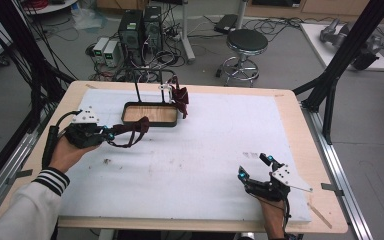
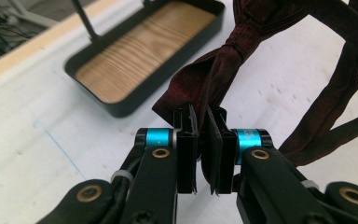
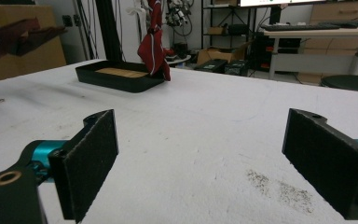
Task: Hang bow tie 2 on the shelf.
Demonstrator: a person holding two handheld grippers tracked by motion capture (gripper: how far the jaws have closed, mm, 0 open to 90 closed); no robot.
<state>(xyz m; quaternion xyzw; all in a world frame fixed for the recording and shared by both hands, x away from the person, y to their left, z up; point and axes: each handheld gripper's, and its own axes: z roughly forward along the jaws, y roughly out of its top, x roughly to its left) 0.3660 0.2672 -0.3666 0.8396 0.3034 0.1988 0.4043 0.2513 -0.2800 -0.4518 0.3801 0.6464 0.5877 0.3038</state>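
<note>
You are holding a dark red bow tie point(image 1: 132, 131) up off the worktop point(image 1: 190, 165), near its left edge. Your left gripper point(image 1: 111, 135) is pinching one end of the tie tight, and the strap is hanging down in loops. The black tray point(image 1: 150, 114) is sitting near the far edge, just beyond the tie. Another red tie point(image 1: 181, 100) is hanging at the tray's right end. You are likely carrying the tie toward the tray. Next you need to move it over the tray and then let go. Your right gripper point(image 1: 255, 167) is resting near the near right corner, jaws wide apart, holding nothing.
</note>
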